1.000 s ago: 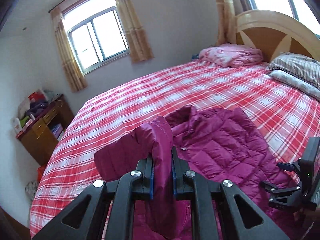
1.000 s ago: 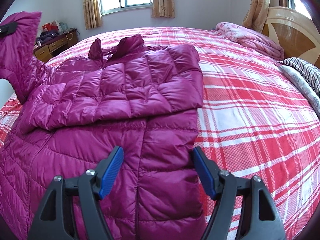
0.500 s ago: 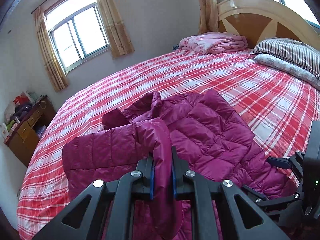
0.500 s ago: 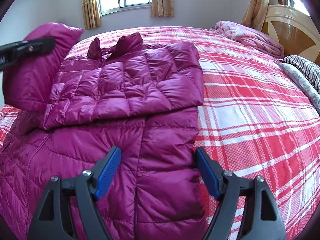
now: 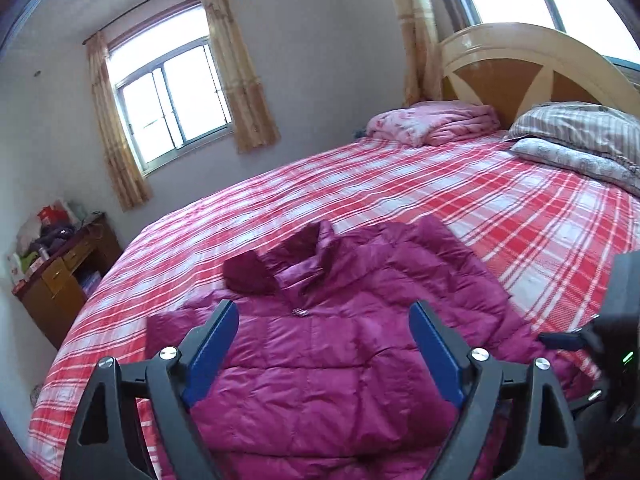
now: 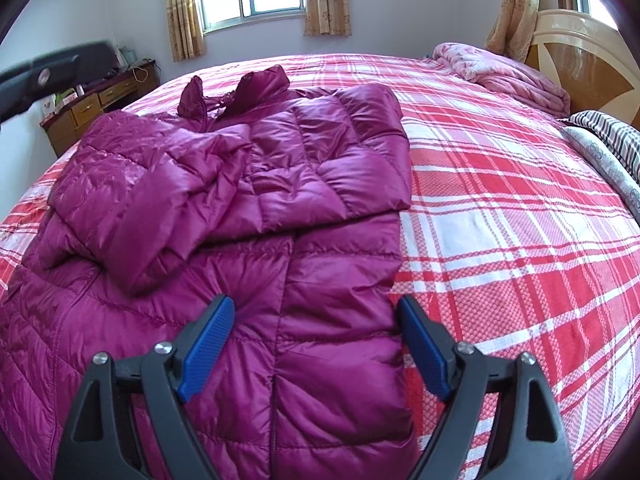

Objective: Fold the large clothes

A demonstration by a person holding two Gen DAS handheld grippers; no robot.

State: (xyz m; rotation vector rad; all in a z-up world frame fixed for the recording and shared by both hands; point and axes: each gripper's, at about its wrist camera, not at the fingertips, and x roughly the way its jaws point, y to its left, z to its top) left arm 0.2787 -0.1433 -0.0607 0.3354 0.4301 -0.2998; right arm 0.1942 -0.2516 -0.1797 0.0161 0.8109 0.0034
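A magenta quilted down jacket (image 6: 248, 208) lies flat on the red plaid bed (image 6: 500, 208), collar away from me, with both sleeves folded across its front. It also shows in the left wrist view (image 5: 340, 340). My left gripper (image 5: 324, 344) is open and empty, above the jacket's chest. My right gripper (image 6: 314, 340) is open and empty, above the jacket's lower right part near its edge. The right gripper's body shows at the right edge of the left wrist view (image 5: 616, 344). The left gripper shows blurred at the top left of the right wrist view (image 6: 56, 72).
A pink folded quilt (image 5: 432, 124) and striped pillows (image 5: 580, 136) lie by the wooden headboard (image 5: 532, 72). A cluttered wooden desk (image 5: 60, 276) stands left of the bed under a curtained window (image 5: 172, 96). Bare plaid sheet lies right of the jacket.
My left gripper carried the left sleeve across the jacket, let it go and opened. The sleeve now rests folded on the jacket's front. The right gripper stayed open and barely moved.
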